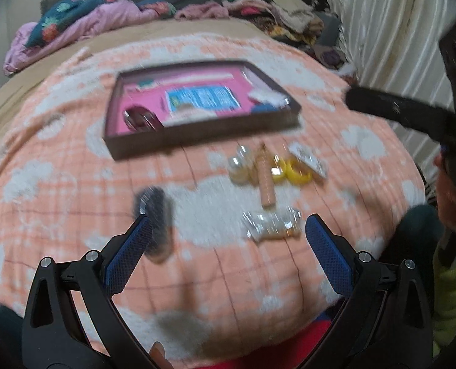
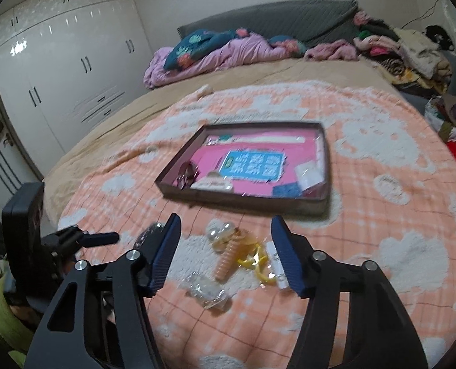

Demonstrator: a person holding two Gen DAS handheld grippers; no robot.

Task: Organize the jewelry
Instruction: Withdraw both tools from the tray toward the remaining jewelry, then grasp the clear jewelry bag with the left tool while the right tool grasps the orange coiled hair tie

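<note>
A brown tray (image 1: 197, 132) (image 2: 243, 198) with a pink lining lies on the peach-and-white blanket and holds a few small pieces. In front of it is a loose pile: clear beads (image 2: 218, 230), a peach ribbed tube (image 1: 266, 181) (image 2: 228, 258), yellow rings (image 1: 292, 170) (image 2: 258, 264), a white card (image 1: 307, 158) and a clear plastic bag (image 1: 271, 226) (image 2: 208, 292). A dark packet (image 1: 155, 215) (image 2: 149, 233) lies to the left. My left gripper (image 1: 228, 220) is open over the bag, gripping nothing. My right gripper (image 2: 226, 220) is open above the pile, its pads off everything.
Purple bedding (image 2: 212, 52) and heaped clothes (image 2: 406, 49) line the far side of the bed. White wardrobes (image 2: 58, 61) stand at the left and a striped curtain (image 1: 397, 30) at the right. A green sleeve (image 1: 452, 292) shows at the near edge.
</note>
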